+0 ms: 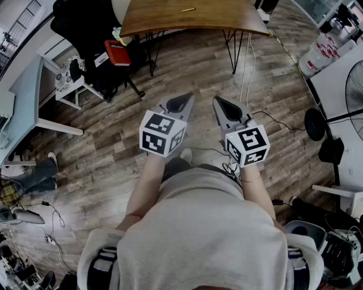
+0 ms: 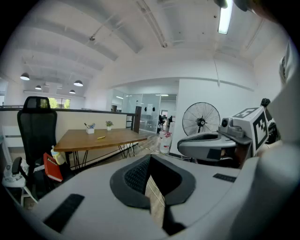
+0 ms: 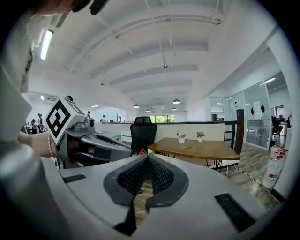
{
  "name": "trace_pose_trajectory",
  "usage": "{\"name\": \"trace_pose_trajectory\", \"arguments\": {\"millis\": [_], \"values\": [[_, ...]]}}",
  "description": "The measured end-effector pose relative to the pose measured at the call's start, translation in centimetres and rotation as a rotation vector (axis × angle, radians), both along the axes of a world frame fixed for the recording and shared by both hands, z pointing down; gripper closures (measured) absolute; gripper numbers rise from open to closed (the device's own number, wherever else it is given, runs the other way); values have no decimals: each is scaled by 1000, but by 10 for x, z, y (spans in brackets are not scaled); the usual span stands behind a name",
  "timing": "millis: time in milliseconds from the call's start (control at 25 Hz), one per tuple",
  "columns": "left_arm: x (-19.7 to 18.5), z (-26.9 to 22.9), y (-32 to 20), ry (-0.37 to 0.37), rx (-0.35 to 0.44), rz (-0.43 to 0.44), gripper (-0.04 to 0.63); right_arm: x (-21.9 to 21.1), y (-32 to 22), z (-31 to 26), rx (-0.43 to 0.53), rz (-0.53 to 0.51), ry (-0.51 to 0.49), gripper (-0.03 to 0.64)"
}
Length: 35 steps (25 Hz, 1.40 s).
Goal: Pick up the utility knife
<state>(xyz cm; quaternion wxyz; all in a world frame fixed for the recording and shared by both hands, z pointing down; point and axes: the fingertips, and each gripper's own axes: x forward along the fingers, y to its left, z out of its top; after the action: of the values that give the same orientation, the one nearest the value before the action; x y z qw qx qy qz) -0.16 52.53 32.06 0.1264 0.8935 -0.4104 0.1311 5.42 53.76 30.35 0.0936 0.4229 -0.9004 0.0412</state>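
The utility knife (image 1: 188,9) is a small yellow thing that lies on a brown wooden table (image 1: 221,20) at the far side of the room. The left gripper view shows the knife (image 2: 101,137) well ahead, and in the right gripper view the knife (image 3: 187,147) lies on the tabletop (image 3: 211,152). A person holds both grippers at chest height over the wooden floor, far short of the table. My left gripper (image 1: 180,103) is shut with nothing between its pads. Beside it, my right gripper (image 1: 226,105) has its pads together and is empty too.
A black office chair (image 1: 85,28) with a red book (image 1: 117,52) stands left of the table, and a white stool (image 1: 71,82) is beside it. Cables (image 1: 247,62) run across the floor. A standing fan (image 2: 200,118) and white bottles (image 1: 317,54) are at the right.
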Motion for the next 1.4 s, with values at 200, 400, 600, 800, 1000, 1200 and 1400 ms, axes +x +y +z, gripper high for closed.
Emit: {"name": "trace_pose_trajectory", "arguments": {"millis": [200, 400, 600, 800, 1000, 1200, 1400], "values": [[5, 1, 3, 1, -2, -3, 583, 0, 4, -5, 24, -14, 18, 604], [11, 2, 8, -4, -11, -3, 584, -4, 10, -7, 37, -43, 33, 606], [14, 4, 16, -8, -7, -8, 584, -6, 17, -11, 46, -31, -35, 604], [22, -5, 25, 94, -7, 11, 581, 2, 29, -12, 42, -65, -70, 604], [23, 2, 32, 17, 34, -53, 581, 21, 41, 0, 22, -53, -85, 604], [34, 9, 33, 23, 8, -63, 580, 28, 36, 15, -21, -61, -95, 604], [29, 18, 17, 36, -14, -68, 517, 24, 19, 25, -41, -63, -103, 604]]}}
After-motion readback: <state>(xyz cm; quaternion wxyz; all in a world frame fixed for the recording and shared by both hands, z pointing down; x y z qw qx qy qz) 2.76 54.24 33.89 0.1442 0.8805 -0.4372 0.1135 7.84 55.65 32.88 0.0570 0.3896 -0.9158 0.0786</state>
